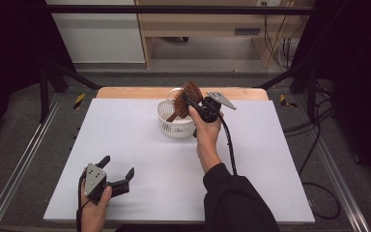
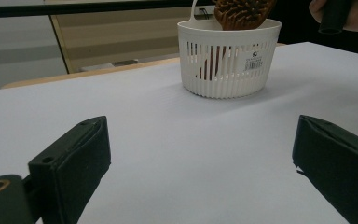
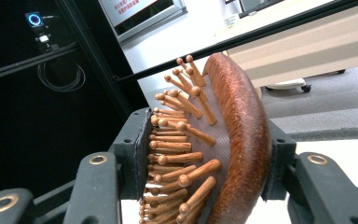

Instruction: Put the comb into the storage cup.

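Right gripper [image 1: 192, 103] is clamped on a wooden hairbrush [image 1: 187, 99], w/ one jaw pressing the tips of the wooden pins and the other against the rounded brown back of the brush head; in the right gripper view the hairbrush [image 3: 223, 144] sits squarely between the two black jaws, pins pointing to that view's left. In the high view the brush head is up above the rim of a white slotted basket [image 1: 170, 125], tilted, w/ its handle end slanting down into the basket. Basket stands upright on the white table [image 1: 140, 159] near the far edge, roughly mid-width. From the left gripper view the basket [image 2: 228, 65] shows vertical slots, a small label on its side and a thin loop handle at the back rim, and the hairbrush [image 2: 242, 11] head pokes out over its top; the brush handle shows thru the slots. Left gripper [image 1: 118, 172] is near the front left corner of the table, well apart from the basket, held in the person's left hand [image 1: 95, 210]; jaws stand wide w/ nothing between them, only bare table surface ahead. Person's right hand [image 1: 205, 133] grips the right gripper's body just beside the basket, dark sleeve [image 1: 236, 198] coming in from the bottom edge.
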`<action>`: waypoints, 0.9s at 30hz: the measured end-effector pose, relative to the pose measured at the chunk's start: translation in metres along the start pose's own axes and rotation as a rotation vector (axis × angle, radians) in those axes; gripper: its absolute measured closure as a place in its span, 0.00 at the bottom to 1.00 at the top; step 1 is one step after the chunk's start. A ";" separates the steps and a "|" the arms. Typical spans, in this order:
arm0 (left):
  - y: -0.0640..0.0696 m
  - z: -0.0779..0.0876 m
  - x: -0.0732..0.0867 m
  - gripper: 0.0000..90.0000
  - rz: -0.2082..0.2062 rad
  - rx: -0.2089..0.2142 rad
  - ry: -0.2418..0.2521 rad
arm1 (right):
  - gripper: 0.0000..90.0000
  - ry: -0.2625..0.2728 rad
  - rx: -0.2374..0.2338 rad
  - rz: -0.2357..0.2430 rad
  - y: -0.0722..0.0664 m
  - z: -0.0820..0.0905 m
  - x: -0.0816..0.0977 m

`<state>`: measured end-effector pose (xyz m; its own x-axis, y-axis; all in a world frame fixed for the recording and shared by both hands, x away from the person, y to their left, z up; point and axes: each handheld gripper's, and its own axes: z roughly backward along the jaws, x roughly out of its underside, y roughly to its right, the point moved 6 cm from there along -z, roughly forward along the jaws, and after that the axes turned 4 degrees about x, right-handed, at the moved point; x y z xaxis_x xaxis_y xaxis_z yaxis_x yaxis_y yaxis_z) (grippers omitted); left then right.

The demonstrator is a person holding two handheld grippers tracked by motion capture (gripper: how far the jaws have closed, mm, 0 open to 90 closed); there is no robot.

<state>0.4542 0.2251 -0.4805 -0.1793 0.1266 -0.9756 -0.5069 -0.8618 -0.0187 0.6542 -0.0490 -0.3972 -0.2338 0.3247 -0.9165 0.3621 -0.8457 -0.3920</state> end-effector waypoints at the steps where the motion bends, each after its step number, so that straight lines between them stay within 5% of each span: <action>1: 0.000 0.000 0.000 0.05 0.001 0.000 0.000 | 0.51 -0.001 0.002 0.001 0.001 0.000 0.000; 27: -0.001 0.000 0.000 0.05 0.000 -0.002 0.002 | 0.49 -0.032 0.017 -0.006 0.015 0.001 0.002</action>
<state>0.4543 0.2257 -0.4802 -0.1780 0.1261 -0.9759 -0.5056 -0.8625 -0.0192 0.6585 -0.0615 -0.4051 -0.2648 0.3165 -0.9109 0.3454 -0.8508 -0.3960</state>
